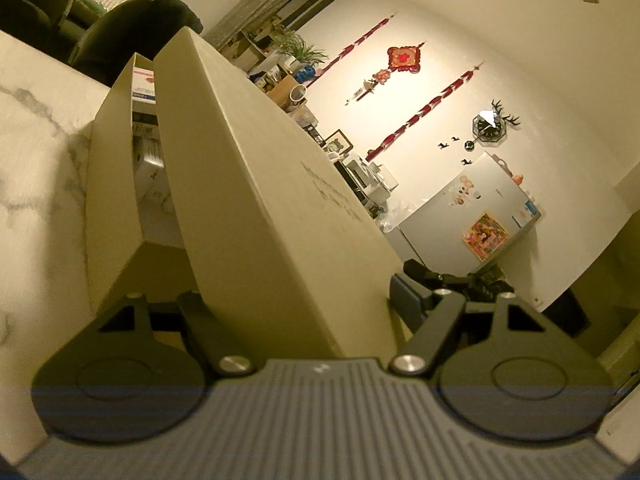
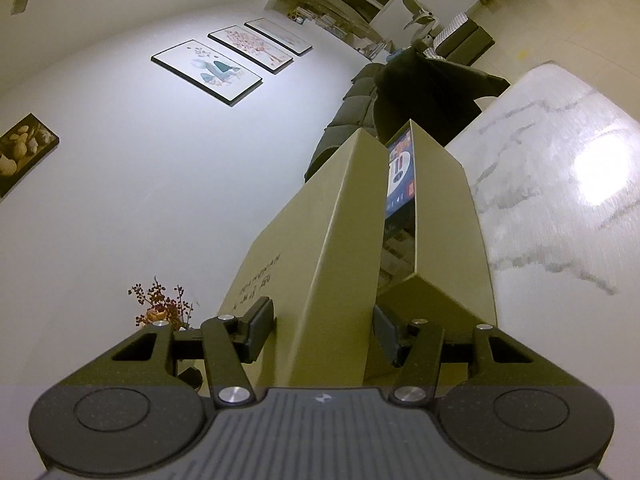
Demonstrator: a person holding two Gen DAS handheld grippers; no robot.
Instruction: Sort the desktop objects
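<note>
A tan cardboard box lid [image 1: 260,184] fills the middle of the left wrist view, held at one end by my left gripper [image 1: 298,304], whose fingers [image 1: 408,300] press on its two faces. My right gripper [image 2: 324,330] is shut on the lid [image 2: 320,260] at the opposite end. The lid sits tilted over the tan box base [image 1: 116,184], leaving a gap along one side. Through that gap I see small white packages [image 1: 146,148] and a blue printed package [image 2: 400,176] inside the base [image 2: 448,240]. Dark printed lettering is on the lid's top face.
The box stands on a white marble-pattern table [image 1: 36,140], seen also in the right wrist view as the table [image 2: 560,200]. Dark chairs [image 1: 120,28] stand at the table's far edge. A fridge [image 1: 480,208] and cluttered shelves line the wall behind.
</note>
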